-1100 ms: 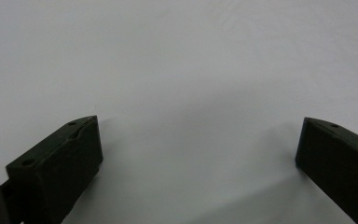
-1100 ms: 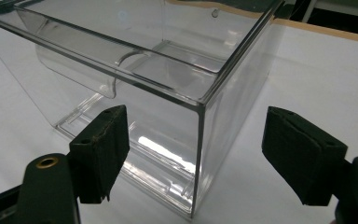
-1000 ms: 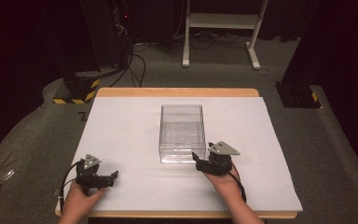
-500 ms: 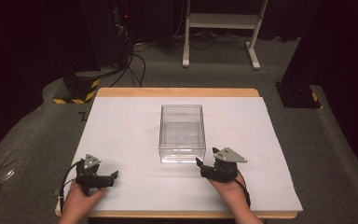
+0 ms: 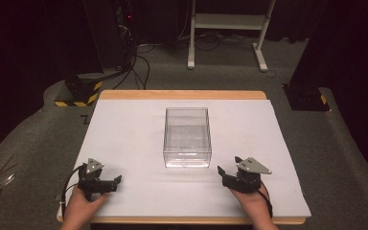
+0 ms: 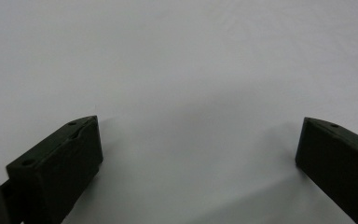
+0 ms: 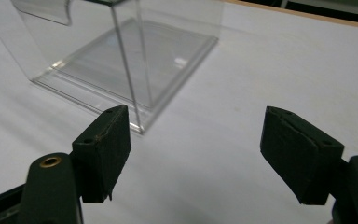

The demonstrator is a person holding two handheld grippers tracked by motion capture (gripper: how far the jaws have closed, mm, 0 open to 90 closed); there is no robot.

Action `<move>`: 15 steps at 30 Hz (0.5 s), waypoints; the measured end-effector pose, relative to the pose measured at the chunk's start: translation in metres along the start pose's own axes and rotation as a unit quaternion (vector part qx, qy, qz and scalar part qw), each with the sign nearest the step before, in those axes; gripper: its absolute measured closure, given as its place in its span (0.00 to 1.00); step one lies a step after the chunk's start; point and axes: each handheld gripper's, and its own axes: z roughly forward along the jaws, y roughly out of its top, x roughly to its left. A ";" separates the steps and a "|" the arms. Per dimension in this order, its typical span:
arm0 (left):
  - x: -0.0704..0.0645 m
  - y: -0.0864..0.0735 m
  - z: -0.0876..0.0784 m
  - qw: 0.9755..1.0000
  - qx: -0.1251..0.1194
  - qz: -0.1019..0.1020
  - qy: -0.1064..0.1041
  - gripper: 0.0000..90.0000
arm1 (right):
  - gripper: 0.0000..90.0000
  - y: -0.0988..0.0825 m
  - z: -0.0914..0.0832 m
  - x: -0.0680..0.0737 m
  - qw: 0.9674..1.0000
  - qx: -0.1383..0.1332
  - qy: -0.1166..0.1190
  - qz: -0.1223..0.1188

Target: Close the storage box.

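Nearest the person's edge of the worktop (image 5: 124,139), the left claw (image 5: 116,181) lies low over the white sheet at the near left corner, held in the left hand (image 5: 79,208). In the left gripper view its jaws stand wide apart with bare white sheet between them, so it is released and holds nothing

The right claw (image 5: 221,171) sits at the near right, held in the right hand (image 5: 251,199), with its grey three-cornered plate (image 5: 253,166) on top. Its jaws have just been closing a little, yet in the right gripper view they stand apart with only the white sheet between them; it is released and grips nothing. The tips point toward the box's near right corner, near it but apart from it

Farther in, the clear plastic box (image 5: 187,136) stands upright at the middle of the worktop, open at the top and empty. In the right gripper view its near corner edge (image 7: 127,74) rises just beyond the left-hand jaw

Beyond the worktop's far wooden edge, a white frame stand (image 5: 227,21) and black cables (image 5: 139,57) rest on the grey floor
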 end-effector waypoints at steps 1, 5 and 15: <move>0.000 0.000 0.000 1.000 0.000 0.000 0.000 0.01 | 0.28 -0.002 -0.002 -0.004 1.000 0.001 -0.005 0.000; 0.000 0.000 0.000 1.000 0.000 0.000 0.000 0.01 | 0.28 -0.013 -0.009 -0.019 1.000 0.011 -0.023 0.008; 0.000 0.000 0.000 1.000 0.000 0.001 0.000 0.01 | 0.28 -0.040 -0.019 -0.047 0.997 0.040 -0.062 0.019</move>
